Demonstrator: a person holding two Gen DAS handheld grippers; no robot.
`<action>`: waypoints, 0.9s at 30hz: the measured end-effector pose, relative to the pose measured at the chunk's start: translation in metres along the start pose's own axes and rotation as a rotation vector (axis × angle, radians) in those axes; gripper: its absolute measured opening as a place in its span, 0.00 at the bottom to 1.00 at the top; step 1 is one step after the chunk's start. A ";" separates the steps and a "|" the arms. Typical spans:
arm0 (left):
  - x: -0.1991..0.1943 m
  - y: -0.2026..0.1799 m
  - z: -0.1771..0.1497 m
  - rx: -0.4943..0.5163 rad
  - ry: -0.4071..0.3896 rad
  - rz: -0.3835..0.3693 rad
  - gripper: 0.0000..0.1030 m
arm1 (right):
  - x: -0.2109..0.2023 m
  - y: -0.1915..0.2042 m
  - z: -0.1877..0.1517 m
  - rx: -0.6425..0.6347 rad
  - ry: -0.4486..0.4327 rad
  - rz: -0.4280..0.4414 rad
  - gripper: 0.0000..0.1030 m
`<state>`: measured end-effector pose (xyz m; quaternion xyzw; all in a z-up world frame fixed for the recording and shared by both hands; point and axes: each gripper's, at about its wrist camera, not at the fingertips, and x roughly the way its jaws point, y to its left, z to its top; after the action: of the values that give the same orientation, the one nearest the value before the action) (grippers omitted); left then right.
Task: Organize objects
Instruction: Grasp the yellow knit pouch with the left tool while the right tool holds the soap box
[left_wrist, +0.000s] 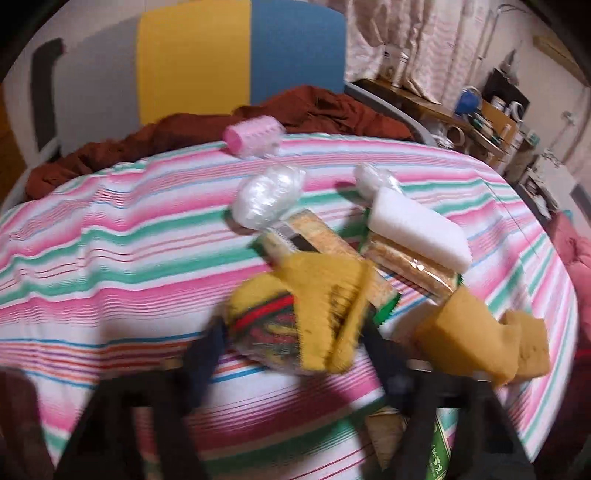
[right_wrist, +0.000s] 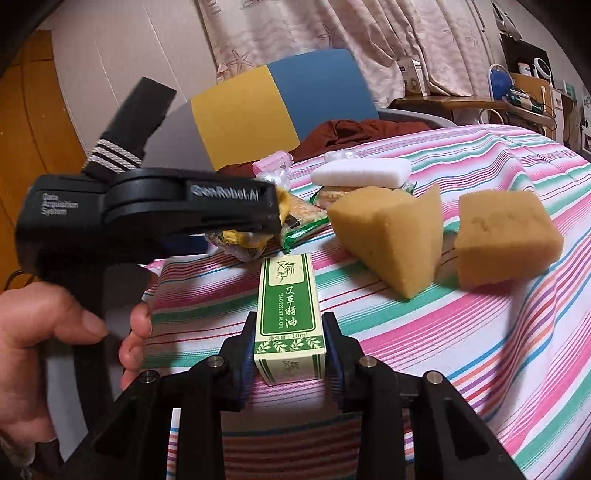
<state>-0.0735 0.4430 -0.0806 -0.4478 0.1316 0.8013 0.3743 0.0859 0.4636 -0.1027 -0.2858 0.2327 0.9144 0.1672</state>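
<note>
Counts on striped tablecloth:
- tan sponge blocks: two, one wedge-cut, one squarish
- white foam block: one, lying on cracker packets
- cracker packets: two, and
- clear plastic-wrapped bundles: two, and
- pink hair roller: one
- yellow knitted bundle with red and green stripes: one
- green-and-white essential oil box: one
- handheld grippers: two, and

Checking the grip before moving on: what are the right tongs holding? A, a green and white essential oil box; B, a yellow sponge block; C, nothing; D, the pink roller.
A: the right tongs are shut on the green and white box, pads pressing both its sides.
</note>
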 end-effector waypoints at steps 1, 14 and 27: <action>0.000 -0.001 0.000 0.011 -0.006 0.005 0.56 | 0.000 0.000 0.000 -0.001 0.000 -0.002 0.31; -0.058 0.034 -0.031 -0.049 -0.120 -0.008 0.46 | 0.005 0.000 0.000 -0.015 0.003 -0.017 0.32; -0.152 0.124 -0.090 -0.257 -0.222 -0.022 0.46 | 0.005 0.005 -0.001 -0.039 0.012 -0.042 0.32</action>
<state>-0.0577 0.2358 -0.0229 -0.4021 -0.0190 0.8519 0.3351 0.0801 0.4595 -0.1054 -0.2993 0.2098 0.9134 0.1794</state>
